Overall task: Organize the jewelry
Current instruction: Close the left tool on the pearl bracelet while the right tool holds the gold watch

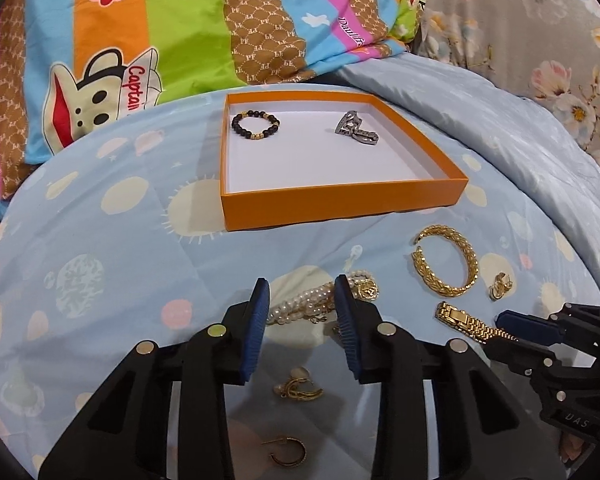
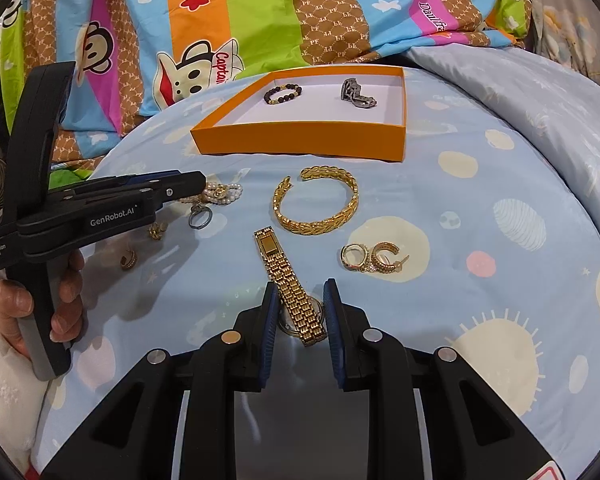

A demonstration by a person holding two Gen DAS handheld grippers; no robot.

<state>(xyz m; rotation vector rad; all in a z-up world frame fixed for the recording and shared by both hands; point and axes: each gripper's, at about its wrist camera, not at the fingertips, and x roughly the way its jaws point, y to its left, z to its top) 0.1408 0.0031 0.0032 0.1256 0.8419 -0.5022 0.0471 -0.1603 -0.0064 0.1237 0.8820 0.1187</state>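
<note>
left gripper (image 1: 300, 300) jaws part-closed around the white pearl strand bracelet (image 1: 312, 306), grip unclear; loose loops may snag or slip. right gripper (image 2: 300, 308) clamped on the gold link watch band (image 2: 296, 296), which may dangle. orange shallow cardboard box (image 1: 340, 200) beyond both, near wall low, floor mostly bare.

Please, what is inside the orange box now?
Inside the orange box lie a black bead bracelet at the back left and a silver metal piece at the back right. The near wall hides a little of the floor.
</note>
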